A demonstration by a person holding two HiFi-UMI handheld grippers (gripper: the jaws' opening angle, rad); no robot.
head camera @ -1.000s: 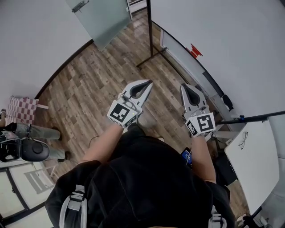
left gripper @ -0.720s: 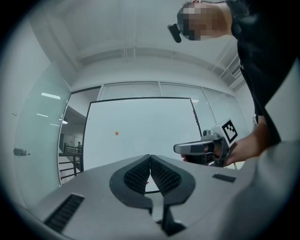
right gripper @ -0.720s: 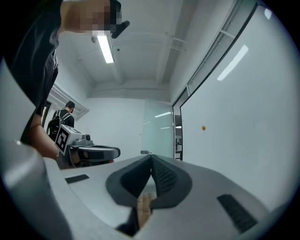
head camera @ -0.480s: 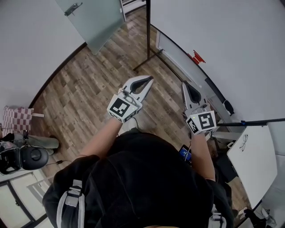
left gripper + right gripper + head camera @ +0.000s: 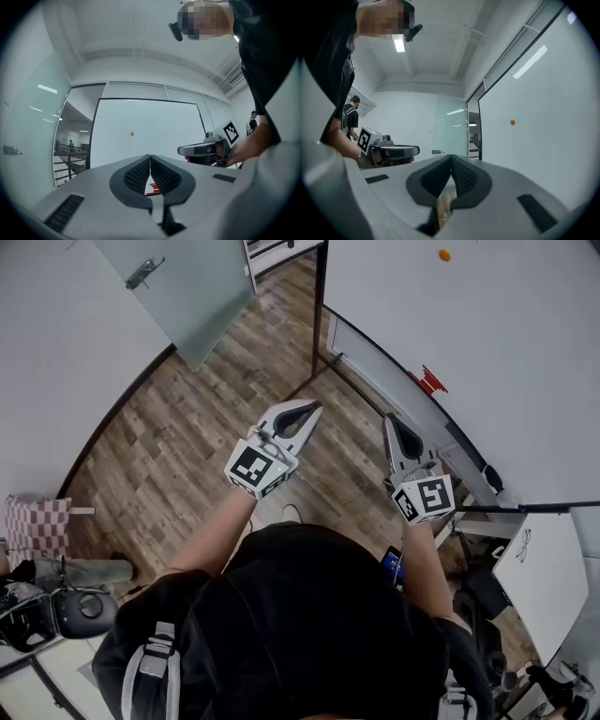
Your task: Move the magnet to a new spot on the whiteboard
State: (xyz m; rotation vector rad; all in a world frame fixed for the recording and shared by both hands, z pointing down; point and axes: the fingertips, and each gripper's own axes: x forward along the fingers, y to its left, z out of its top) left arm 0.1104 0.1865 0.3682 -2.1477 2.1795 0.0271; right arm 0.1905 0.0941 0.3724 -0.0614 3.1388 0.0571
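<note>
**Both claws closed and empty, magnet far off on the board**

One small round orange magnet (image 5: pixel 444 255) sits on the smooth white whiteboard (image 5: pixel 487 324), at 1 o'clock in the head view and well apart from both grippers. From the left claw's tips it shows at 11 o'clock; from the right claw's, at 2 o'clock.

There are two grippers, both of pale grey plastic with dark, finely ribbed pads that curve in to a point. The left gripper (image 5: pixel 315 410) has its jaws together with nothing between them. The right gripper (image 5: pixel 388 419) is the same, pads meeting at the tip and empty. Each carries one white cube (image 5: pixel 255 470) printed with black squares, two cubes in all.

Both bare forearms reach out from a black top, side by side. The grippers are held level and point toward 12 to 1 o'clock, the left angled slightly toward the right one.

Below them lies a floor (image 5: pixel 187 427) of brown wood-grain planks. A frosted glass door (image 5: pixel 192 287) stands at 11 o'clock. One red piece (image 5: pixel 432 381) sits at the board's lower edge.
</note>
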